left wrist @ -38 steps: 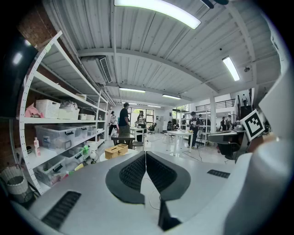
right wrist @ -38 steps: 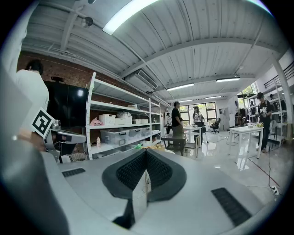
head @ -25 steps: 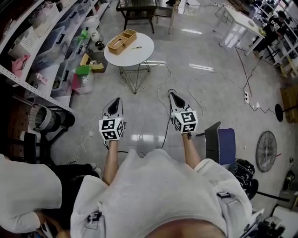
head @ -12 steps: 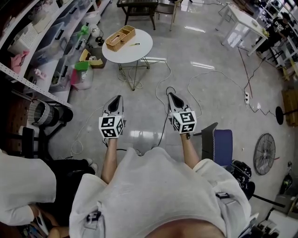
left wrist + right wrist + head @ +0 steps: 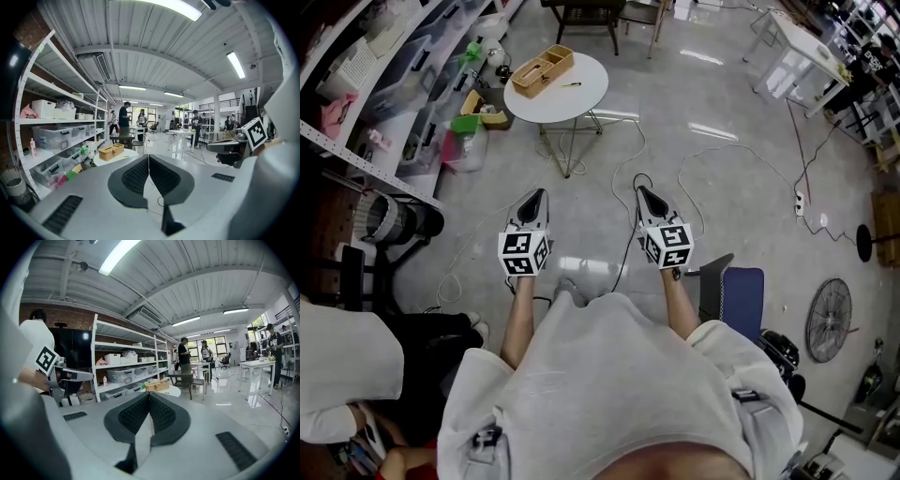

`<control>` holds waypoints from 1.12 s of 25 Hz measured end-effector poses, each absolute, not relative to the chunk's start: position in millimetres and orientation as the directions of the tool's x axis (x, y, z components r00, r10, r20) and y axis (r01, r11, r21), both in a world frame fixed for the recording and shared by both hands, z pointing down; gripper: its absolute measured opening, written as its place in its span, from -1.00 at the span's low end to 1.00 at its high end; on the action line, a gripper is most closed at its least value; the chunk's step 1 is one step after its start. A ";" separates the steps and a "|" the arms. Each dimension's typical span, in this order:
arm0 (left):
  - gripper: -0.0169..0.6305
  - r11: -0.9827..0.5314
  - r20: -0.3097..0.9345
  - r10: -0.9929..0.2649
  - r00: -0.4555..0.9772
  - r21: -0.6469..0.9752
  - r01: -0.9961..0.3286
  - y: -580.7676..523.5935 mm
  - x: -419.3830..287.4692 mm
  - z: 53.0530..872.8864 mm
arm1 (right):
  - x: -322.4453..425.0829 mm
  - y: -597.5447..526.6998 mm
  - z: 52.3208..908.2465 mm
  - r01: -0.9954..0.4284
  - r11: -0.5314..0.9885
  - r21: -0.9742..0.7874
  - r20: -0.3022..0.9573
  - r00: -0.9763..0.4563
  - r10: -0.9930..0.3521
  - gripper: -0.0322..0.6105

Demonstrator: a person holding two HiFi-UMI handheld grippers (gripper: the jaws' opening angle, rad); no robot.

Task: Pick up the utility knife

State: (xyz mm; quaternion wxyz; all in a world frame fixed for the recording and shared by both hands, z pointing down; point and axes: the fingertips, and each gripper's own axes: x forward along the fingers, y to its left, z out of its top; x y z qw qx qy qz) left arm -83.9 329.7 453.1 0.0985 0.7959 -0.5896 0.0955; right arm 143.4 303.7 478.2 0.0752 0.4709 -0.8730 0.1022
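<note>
Approach is the step in hand. The left gripper (image 5: 538, 194) and right gripper (image 5: 641, 192) are both empty, jaws pressed together, well apart from the round white table (image 5: 581, 103) far ahead. What looks like the slim yellowish utility knife (image 5: 572, 85) lies there, just right of the tan wooden compartment box (image 5: 542, 71). Best to walk closer, then spread one gripper's jaws across the handle.

Distant yellow sliver (image 5: 570, 85): too small
</note>
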 end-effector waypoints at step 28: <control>-0.88 -0.396 0.237 -0.881 0.409 0.102 -0.912 73.6 -167.7 455.3 | 49.8 72.0 465.7 -0.881 0.469 -0.054 0.240 -0.468 -0.851 -0.80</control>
